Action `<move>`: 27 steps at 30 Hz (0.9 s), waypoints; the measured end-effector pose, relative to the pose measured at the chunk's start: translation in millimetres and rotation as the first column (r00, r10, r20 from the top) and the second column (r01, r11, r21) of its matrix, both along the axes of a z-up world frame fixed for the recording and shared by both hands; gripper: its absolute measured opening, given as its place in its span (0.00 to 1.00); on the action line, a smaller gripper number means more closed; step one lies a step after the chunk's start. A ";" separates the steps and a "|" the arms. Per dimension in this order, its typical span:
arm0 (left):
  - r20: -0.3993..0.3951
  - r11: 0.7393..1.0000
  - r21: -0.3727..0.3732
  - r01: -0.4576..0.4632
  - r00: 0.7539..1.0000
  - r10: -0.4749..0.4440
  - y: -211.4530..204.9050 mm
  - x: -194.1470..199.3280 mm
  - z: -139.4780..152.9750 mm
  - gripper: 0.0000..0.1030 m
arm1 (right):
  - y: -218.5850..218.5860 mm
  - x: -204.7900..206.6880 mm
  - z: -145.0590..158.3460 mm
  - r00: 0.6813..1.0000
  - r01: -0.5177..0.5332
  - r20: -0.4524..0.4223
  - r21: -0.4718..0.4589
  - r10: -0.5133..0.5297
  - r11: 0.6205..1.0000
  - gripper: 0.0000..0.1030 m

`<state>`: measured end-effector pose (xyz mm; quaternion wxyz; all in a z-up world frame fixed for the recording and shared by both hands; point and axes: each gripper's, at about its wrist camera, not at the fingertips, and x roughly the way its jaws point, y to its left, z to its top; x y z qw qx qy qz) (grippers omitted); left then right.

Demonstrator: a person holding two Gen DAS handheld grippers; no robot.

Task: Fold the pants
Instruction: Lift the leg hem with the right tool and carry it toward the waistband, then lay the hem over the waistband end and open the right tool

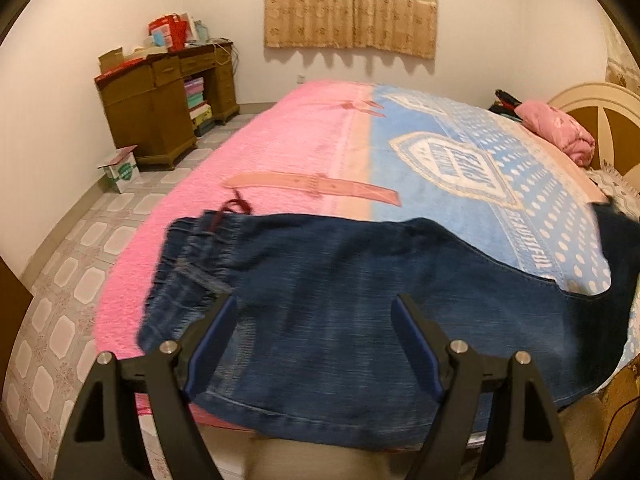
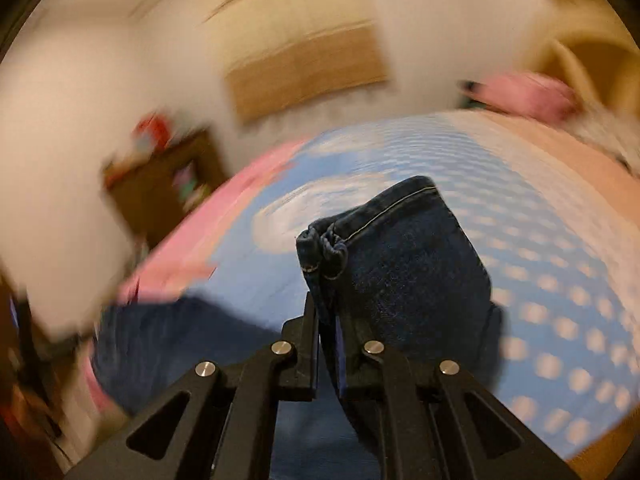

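Observation:
Dark blue denim pants (image 1: 340,300) lie across the near edge of the bed, waistband with a red drawstring at the left, legs running to the right. My left gripper (image 1: 316,308) is open and empty, just above the seat of the pants. My right gripper (image 2: 328,312) is shut on the leg hems of the pants (image 2: 400,248) and holds them lifted above the blanket. The right wrist view is blurred by motion.
The bed carries a pink and blue blanket (image 1: 312,148). A pink pillow (image 1: 560,130) and the headboard (image 1: 600,108) are at the far right. A wooden desk (image 1: 160,104) and a small box (image 1: 120,168) stand on the tiled floor at the left.

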<state>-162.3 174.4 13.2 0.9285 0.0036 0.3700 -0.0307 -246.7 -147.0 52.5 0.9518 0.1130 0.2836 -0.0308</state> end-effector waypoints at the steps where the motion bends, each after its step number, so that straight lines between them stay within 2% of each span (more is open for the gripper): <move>1: 0.007 1.000 0.002 -0.009 1.000 0.009 10.0 -1.3 0.3 0.79 | 40.6 16.8 -14.6 0.997 -0.073 -0.039 -0.054 0.071 0.996 0.06; 2: 0.010 1.000 0.003 -0.014 1.000 0.014 16.2 -2.4 0.5 0.79 | 64.5 23.4 -25.7 0.992 -0.114 -0.064 -0.092 0.109 0.989 0.06; 4: 0.015 0.999 0.005 -0.036 0.999 0.036 35.4 -4.3 -0.3 0.79 | 123.1 36.4 -58.0 0.973 -0.210 -0.148 -0.230 0.180 0.950 0.06; 5: 0.016 0.999 0.005 -0.045 0.999 0.045 41.0 -4.9 -1.0 0.79 | 150.3 36.7 -77.2 0.959 -0.257 -0.194 -0.304 0.205 0.917 0.06; 7: 0.018 0.998 -0.002 -0.068 0.998 0.068 55.8 -5.6 -3.4 0.79 | 193.2 36.3 -120.5 0.933 -0.325 -0.297 -0.457 0.202 0.828 0.06; 8: 0.017 0.997 -0.012 -0.081 0.997 0.081 64.5 -5.3 -5.7 0.79 | 200.7 33.7 -137.4 0.925 -0.344 -0.325 -0.494 0.197 0.798 0.07; 10: 0.010 0.995 -0.029 -0.096 0.995 0.096 73.9 -4.4 -11.1 0.79 | 205.1 28.6 -156.8 0.917 -0.360 -0.353 -0.531 0.186 0.767 0.11; 12: 0.000 0.993 -0.044 -0.107 0.994 0.107 78.7 -1.9 -16.2 0.79 | 208.5 19.2 -165.3 0.923 -0.358 -0.341 -0.598 0.177 0.717 0.13; 16: -0.014 0.992 -0.074 -0.104 0.995 0.104 77.5 1.2 -24.0 0.79 | 201.7 13.8 -168.4 0.920 -0.370 -0.343 -0.609 0.187 0.701 0.14; 20: -0.016 0.994 -0.070 -0.088 0.996 0.087 74.7 -0.4 -27.7 0.79 | 212.2 6.5 -171.6 0.923 -0.372 -0.340 -0.663 0.181 0.650 0.14; 25: -0.022 0.990 -0.077 -0.116 0.993 0.115 87.8 -1.9 -32.3 0.79 | 212.7 1.8 -161.9 0.926 -0.369 -0.324 -0.673 0.193 0.641 0.14; 27: -0.029 0.987 -0.078 -0.139 0.990 0.137 95.3 -1.3 -35.2 0.79 | 226.6 0.2 -158.6 0.925 -0.376 -0.314 -0.671 0.214 0.639 0.13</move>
